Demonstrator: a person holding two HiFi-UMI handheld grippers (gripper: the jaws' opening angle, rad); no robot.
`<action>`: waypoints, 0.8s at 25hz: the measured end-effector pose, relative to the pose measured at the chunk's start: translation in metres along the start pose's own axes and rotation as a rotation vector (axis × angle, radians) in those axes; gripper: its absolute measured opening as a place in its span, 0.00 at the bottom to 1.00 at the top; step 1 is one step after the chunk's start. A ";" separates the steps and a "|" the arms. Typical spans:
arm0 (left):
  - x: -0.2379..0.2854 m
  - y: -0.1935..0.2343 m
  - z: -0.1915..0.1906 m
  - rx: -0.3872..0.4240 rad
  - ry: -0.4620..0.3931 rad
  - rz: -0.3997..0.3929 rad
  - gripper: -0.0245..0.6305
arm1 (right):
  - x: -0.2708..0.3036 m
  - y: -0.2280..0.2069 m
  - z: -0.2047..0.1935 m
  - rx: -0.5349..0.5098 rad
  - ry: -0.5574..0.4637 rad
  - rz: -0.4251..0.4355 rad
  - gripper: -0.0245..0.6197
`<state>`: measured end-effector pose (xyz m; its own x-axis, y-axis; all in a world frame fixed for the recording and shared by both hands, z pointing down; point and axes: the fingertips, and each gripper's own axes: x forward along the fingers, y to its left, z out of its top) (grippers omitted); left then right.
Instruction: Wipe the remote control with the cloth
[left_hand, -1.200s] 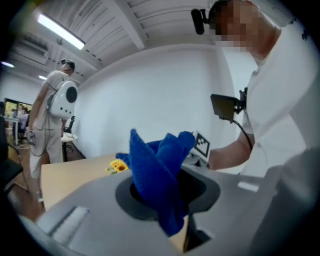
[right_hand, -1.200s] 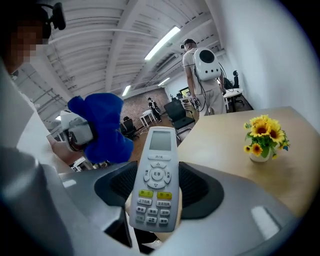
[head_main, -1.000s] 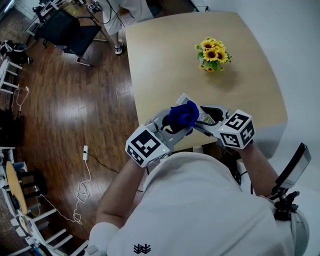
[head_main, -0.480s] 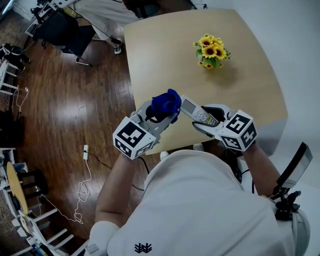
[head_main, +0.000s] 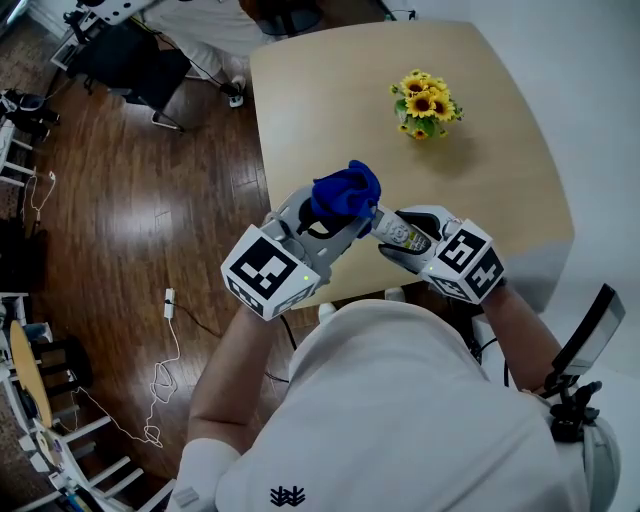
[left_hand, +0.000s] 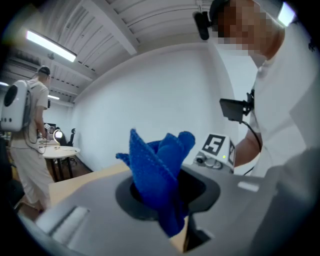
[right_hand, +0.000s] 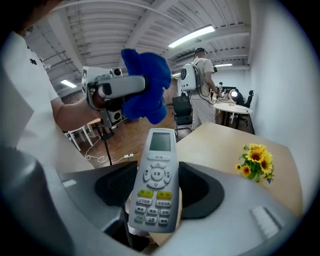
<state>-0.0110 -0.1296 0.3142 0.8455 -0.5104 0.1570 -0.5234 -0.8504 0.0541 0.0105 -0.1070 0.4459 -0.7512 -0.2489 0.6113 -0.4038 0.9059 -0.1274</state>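
Over the near edge of the counter (head_main: 500, 170), the jaws of the left gripper (left_hand: 162, 192) pinched a bunched blue cloth (left_hand: 157, 160) just beside the screen end of the remote control (right_hand: 159, 165), whose button end sat clamped between the jaws of the right gripper (right_hand: 152, 192).

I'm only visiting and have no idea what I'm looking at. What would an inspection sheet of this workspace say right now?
Surface: light wooden table, mostly bare.
Job's things: remote control, buttons showing, held over the table's near edge. Blue cloth, bunched, close to the remote's screen end. Whether they touch cannot be told.
Clutter: sunflowers standing on the table.
Grippers: left gripper shut on the cloth. Right gripper shut on the remote control.
Cables: white cable lying on the wooden floor.
Surroundings: black chair beyond the table. A person with a backpack at the back of the room.
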 end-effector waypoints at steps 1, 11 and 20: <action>0.010 -0.010 -0.001 0.019 -0.004 -0.034 0.21 | 0.002 0.001 0.002 -0.013 0.002 0.000 0.44; 0.055 -0.047 -0.047 0.218 0.182 -0.115 0.21 | 0.006 0.003 0.013 -0.089 0.001 -0.021 0.44; 0.026 0.010 -0.055 0.208 0.206 0.019 0.21 | 0.005 -0.001 0.002 -0.104 0.028 -0.037 0.44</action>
<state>0.0003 -0.1443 0.3731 0.7855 -0.5078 0.3538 -0.4881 -0.8597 -0.1504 0.0061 -0.1098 0.4478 -0.7213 -0.2743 0.6360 -0.3736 0.9273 -0.0239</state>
